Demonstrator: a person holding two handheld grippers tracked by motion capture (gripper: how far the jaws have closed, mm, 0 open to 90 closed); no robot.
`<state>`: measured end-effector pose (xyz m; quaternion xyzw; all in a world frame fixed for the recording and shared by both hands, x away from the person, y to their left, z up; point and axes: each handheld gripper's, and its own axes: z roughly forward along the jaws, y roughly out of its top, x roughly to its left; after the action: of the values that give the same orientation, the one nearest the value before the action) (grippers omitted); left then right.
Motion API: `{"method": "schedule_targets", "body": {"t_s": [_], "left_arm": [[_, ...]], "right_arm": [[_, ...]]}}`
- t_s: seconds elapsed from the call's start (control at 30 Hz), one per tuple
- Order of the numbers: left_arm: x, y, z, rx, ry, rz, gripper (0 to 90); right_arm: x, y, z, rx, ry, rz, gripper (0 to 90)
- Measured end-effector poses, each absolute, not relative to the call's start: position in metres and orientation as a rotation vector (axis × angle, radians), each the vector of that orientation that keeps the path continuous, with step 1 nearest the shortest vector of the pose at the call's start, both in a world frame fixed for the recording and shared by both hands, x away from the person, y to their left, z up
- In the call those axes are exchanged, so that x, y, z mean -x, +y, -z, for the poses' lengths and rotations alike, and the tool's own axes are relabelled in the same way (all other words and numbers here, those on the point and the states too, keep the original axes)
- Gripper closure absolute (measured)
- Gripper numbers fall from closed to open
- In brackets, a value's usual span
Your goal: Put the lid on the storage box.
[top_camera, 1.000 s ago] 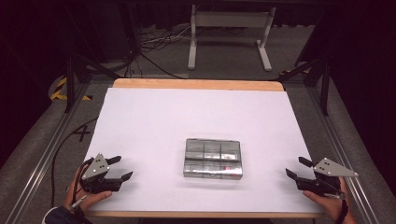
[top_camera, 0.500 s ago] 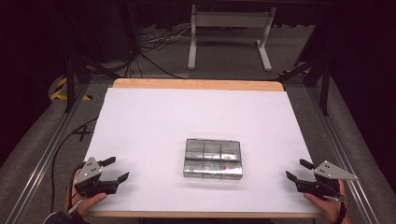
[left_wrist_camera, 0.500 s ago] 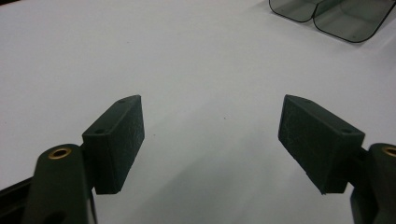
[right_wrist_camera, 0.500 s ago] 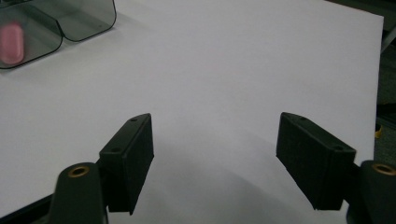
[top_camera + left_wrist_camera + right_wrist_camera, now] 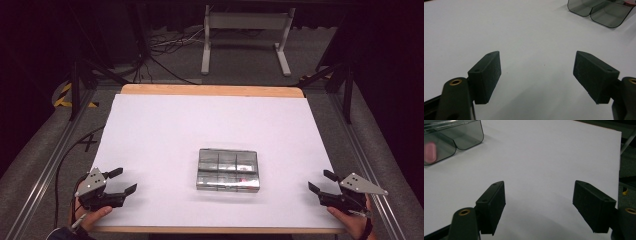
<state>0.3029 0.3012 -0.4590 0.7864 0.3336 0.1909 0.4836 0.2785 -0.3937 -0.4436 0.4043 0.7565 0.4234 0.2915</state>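
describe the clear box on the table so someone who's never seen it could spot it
On the white table, look just near of centre, between the two grippers at the near corners. The clear compartment box lies flat there, the one see-through thing, with a small pink piece inside.

A white-covered table (image 5: 165, 130) carries a clear compartmented box (image 5: 228, 169), seemingly plastic.

The box (image 5: 228, 169) is glossy, clear smoked plastic; the surface (image 5: 200, 125) is matt white with a wooden edge.
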Motion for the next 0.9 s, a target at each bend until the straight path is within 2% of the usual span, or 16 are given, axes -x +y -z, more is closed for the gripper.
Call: {"method": "schedule_targets", "body": {"t_s": [0.9], "left_arm": [[-0.3053, 0.2996, 0.4593, -1.929, 0.836, -0.456, 22.9]], "right_arm": [[-0.2811, -0.3864, 0.4453, -1.056, 2.059, -1.045, 27.1]]}}
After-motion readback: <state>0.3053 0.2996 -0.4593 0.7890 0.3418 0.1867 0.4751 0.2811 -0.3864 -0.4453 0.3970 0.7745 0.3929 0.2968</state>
